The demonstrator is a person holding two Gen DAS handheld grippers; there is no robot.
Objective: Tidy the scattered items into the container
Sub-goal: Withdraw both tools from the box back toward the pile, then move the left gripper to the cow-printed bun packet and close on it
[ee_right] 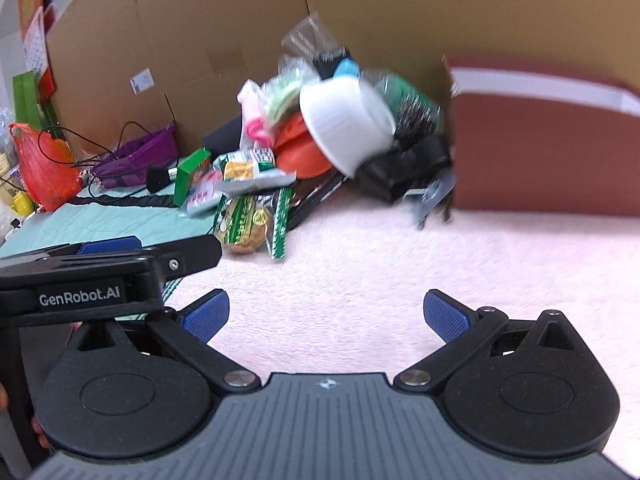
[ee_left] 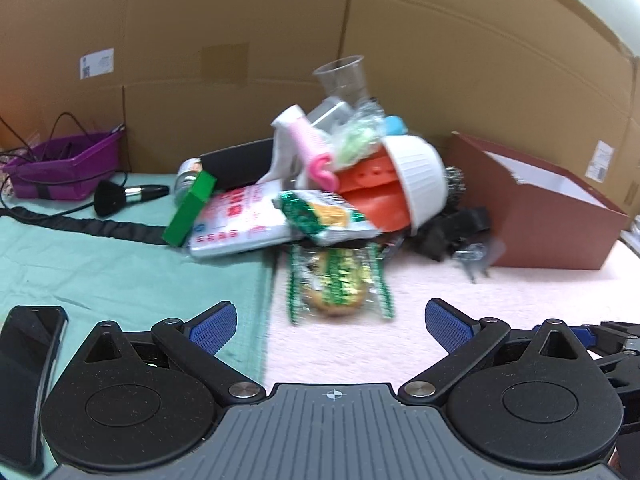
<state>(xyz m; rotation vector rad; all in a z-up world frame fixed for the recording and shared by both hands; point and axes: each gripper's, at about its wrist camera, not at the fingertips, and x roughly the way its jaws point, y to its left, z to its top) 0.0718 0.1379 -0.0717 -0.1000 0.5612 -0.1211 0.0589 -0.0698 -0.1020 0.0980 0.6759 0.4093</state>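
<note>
Toward the back of the table, against the cardboard wall (ee_left: 440, 40), I see the scattered items heaped in one pile. A white bowl (ee_left: 420, 178) lies tipped on its side over an orange plastic piece (ee_left: 368, 196), with a clear plastic cup (ee_left: 344, 78) standing highest behind them and a pink comb (ee_left: 310, 146) leaning on the pile's left side. A green box (ee_left: 192, 208) rests tilted against a white pack with red print (ee_left: 236, 220), and a green-and-white snack packet (ee_left: 328, 216) lies across that pack. One wrapped biscuit (ee_left: 340, 280) sits nearest me, on the pink towel (ee_left: 440, 300) just beside the seam with the green cloth (ee_left: 100, 264). The container, a dark red box (ee_left: 552, 216) with a white inside, stands at the right end of the pile, its near corner close to a black bundle (ee_left: 452, 228) and a small metal clip (ee_left: 474, 258).

My left gripper (ee_left: 330, 320) is spread wide and holds nothing, low over the seam and short of the biscuit. My right gripper (ee_right: 326, 314) is likewise spread and bare, over the towel. A makeup brush (ee_left: 128, 196) and a purple basket (ee_left: 68, 164) sit at the far left of the green cloth, and a phone (ee_left: 28, 360) lies at its near left edge.
</note>
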